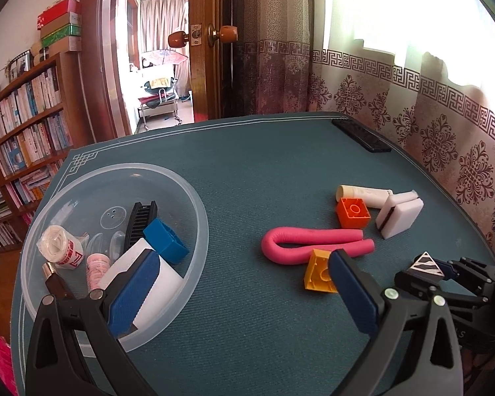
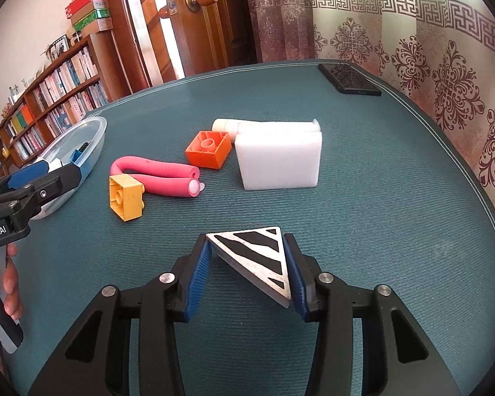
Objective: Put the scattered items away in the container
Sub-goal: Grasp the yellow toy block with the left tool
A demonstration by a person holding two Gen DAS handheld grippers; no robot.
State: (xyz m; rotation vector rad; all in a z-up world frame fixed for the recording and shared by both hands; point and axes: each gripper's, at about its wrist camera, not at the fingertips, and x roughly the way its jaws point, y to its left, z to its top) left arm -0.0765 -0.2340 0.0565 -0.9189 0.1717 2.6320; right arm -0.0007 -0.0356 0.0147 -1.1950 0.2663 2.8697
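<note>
Between the right gripper's [image 2: 249, 265] closed fingers sits the striped wedge [image 2: 259, 257], low over the counter [image 2: 363, 231]; lift clear, carry leftward to the bowl [image 1: 194, 198]. Left gripper [image 1: 244, 283] gapes empty.

Both wrist views look low across the table [image 1: 247, 165], sharing its middle.

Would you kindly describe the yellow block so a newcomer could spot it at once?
On the teal table, find the bent pink foam tube lying right of the clear bowl. The yellow block touches the tube's bend, nearer the cameras. The similar orange block sits further back, beside the white sponge.
</note>
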